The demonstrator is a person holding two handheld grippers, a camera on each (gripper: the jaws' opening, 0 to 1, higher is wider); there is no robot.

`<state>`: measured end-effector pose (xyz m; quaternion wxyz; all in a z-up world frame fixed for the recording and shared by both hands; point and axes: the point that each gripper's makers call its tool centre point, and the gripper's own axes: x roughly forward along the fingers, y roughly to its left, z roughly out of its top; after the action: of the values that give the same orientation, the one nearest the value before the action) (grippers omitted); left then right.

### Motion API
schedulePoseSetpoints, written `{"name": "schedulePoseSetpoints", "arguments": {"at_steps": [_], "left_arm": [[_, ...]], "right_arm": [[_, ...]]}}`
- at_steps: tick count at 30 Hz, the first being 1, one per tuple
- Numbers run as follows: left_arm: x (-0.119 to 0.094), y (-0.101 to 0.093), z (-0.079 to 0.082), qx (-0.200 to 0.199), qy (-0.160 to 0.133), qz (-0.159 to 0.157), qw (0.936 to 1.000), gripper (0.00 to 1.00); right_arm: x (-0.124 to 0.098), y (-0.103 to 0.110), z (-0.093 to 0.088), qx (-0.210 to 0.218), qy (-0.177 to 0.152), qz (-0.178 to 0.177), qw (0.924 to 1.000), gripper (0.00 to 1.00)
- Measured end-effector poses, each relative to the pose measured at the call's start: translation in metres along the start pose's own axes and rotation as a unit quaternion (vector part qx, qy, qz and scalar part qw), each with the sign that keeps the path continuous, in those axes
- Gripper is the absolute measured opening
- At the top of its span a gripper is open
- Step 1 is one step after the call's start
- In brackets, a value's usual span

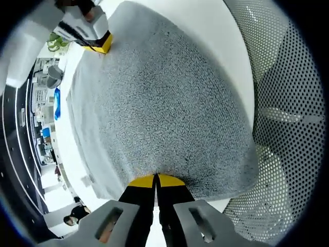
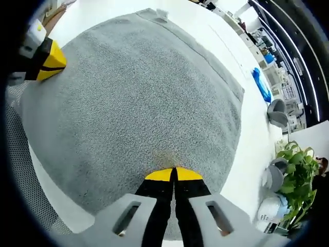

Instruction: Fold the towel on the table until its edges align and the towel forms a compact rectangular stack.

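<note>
A grey terry towel [image 1: 154, 103] lies spread on the white table [image 1: 205, 20]. In the left gripper view my left gripper [image 1: 156, 179] is shut, its yellow tips pinching the towel's near edge. My right gripper [image 1: 100, 43] holds the far corner at the top left. In the right gripper view the towel [image 2: 133, 92] stretches away from my right gripper [image 2: 174, 174], which is shut on the edge in front of it. The left gripper [image 2: 51, 62] shows at the towel's left corner. A second layer of cloth peeks out along the towel's left side in the left gripper view.
A perforated mesh chair back [image 1: 293, 103] stands close beside the table edge. A green plant [image 2: 295, 159], a blue object [image 2: 262, 85] and a grey chair [image 2: 277, 113] sit beyond the table [image 2: 92, 15]. Bare white tabletop surrounds the towel.
</note>
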<state>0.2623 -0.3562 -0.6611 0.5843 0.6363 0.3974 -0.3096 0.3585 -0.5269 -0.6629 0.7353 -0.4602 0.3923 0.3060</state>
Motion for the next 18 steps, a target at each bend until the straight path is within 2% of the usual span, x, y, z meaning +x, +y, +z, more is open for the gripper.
{"name": "schedulePoseSetpoints", "arguments": {"at_steps": [2,5,18], "left_arm": [[0.001,0.0,-0.002,0.005,0.001,0.0,1.0,0.01],[0.004,0.002,-0.006,0.01,0.011,0.004,0.9999,0.01],[0.006,0.006,-0.016,-0.038,0.004,-0.009,0.9992,0.01]], "right_arm": [[-0.001,0.002,-0.001,-0.002,-0.005,0.001,1.0,0.0],[-0.002,0.004,0.001,0.02,-0.017,0.007,0.9996,0.0],[-0.005,0.011,0.003,0.066,-0.038,0.027,0.9967,0.0]]}}
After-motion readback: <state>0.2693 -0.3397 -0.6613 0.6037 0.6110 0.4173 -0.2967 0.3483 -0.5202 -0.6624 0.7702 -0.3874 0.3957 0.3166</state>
